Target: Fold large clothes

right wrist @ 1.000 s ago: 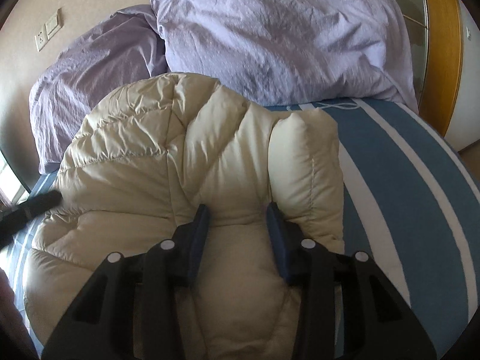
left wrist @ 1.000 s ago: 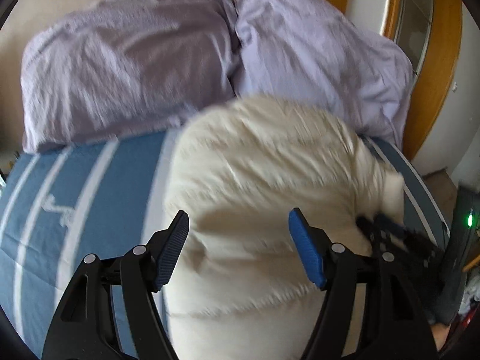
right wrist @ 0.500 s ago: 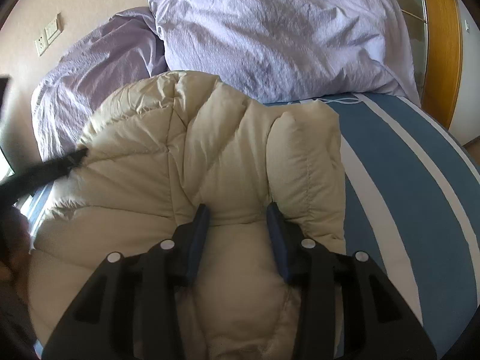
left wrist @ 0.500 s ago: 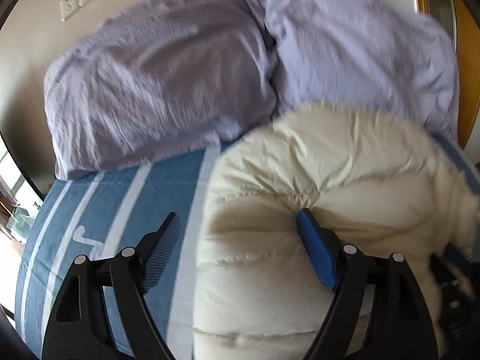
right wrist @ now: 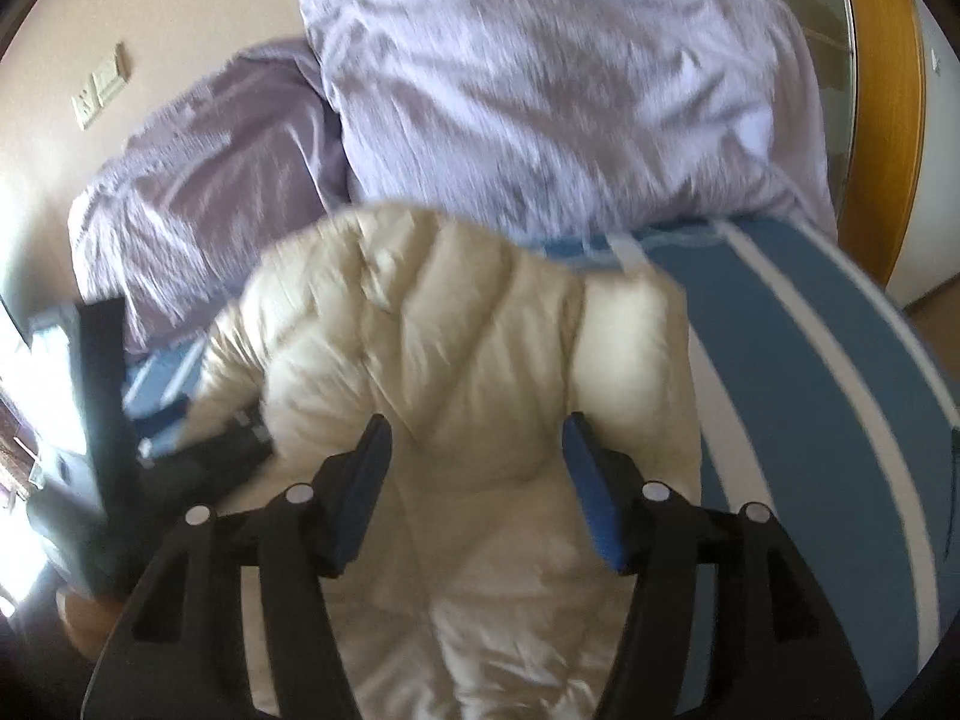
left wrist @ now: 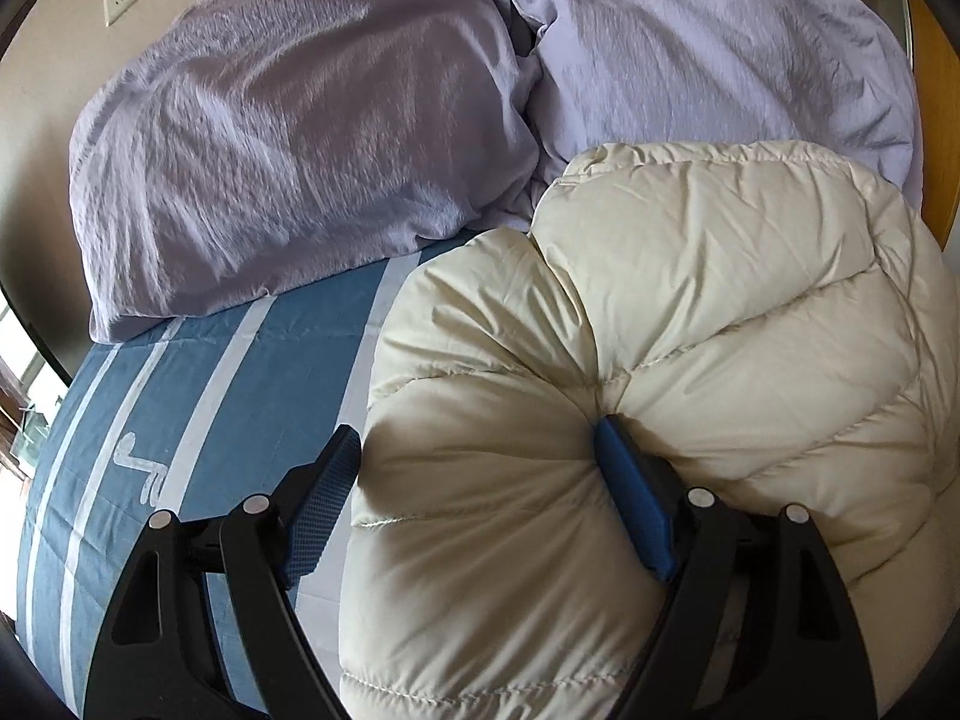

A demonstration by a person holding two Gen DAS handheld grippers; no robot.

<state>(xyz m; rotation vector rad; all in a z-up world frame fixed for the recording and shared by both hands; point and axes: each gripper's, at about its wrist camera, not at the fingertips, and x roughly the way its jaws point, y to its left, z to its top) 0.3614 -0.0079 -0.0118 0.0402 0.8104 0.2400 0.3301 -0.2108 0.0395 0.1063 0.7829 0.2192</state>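
While the cream down jacket [left wrist: 690, 360] lies bunched on the blue striped bed [left wrist: 198, 396], just in front of the two lilac pillows [left wrist: 300, 138], both tools stand over its near end. The left hand-held gripper [left wrist: 474, 480] has its jaws spread wide: the right pad is pressed into a seam crease of the padding, while the left pad stands clear beside the jacket's left edge, over the sheet, so nothing is clamped. The right hand-held gripper [right wrist: 474, 468] has just been opening its jaws; a puffy fold lies between them, but the pads no longer squeeze it.

The jacket's long axis runs away from both tools, toward the pillows. Its left lobe lies directly ahead of the left tool, and its right-hand roll ahead of the right tool. Each hand is therefore nearest to its own side of the garment.

Appearance: thick quilted panels, matte shell, stitched channels fanning out from the crease. The bulk stands high and rounded, not flat. Judgement: the fill will spring back, so the fold probably needs pressing down before any further regrip.
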